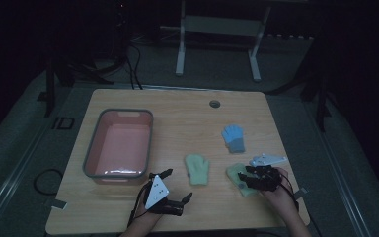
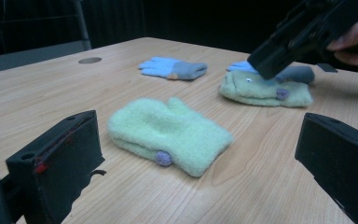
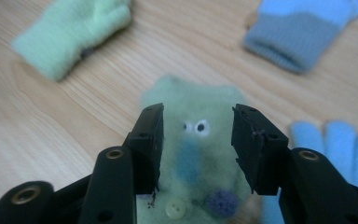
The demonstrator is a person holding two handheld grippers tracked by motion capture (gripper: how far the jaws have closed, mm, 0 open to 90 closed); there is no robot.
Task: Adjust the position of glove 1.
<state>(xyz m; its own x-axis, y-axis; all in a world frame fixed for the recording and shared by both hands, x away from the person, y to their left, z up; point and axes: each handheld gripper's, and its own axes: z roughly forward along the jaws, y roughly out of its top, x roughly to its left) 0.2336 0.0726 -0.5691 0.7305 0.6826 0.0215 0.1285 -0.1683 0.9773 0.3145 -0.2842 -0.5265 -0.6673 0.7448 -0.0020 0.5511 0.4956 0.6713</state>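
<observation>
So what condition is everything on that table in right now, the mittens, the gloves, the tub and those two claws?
Green mitten with eyes: flat on the table, between the right gripper's jaws.
Plain green mitten: lying flat, untouched.
Blue glove: lying flat, untouched.
Second blue glove: lying beside the mitten with eyes.
Pink tub: upright, empty.
Right gripper: open over the mitten.
Left gripper: open, holding nothing.

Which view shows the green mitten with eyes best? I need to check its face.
The right gripper view: the mitten with eyes sits close between the right tool's open jaws. The left gripper view shows it side-on, far; the high view, dim and half covered.
</observation>
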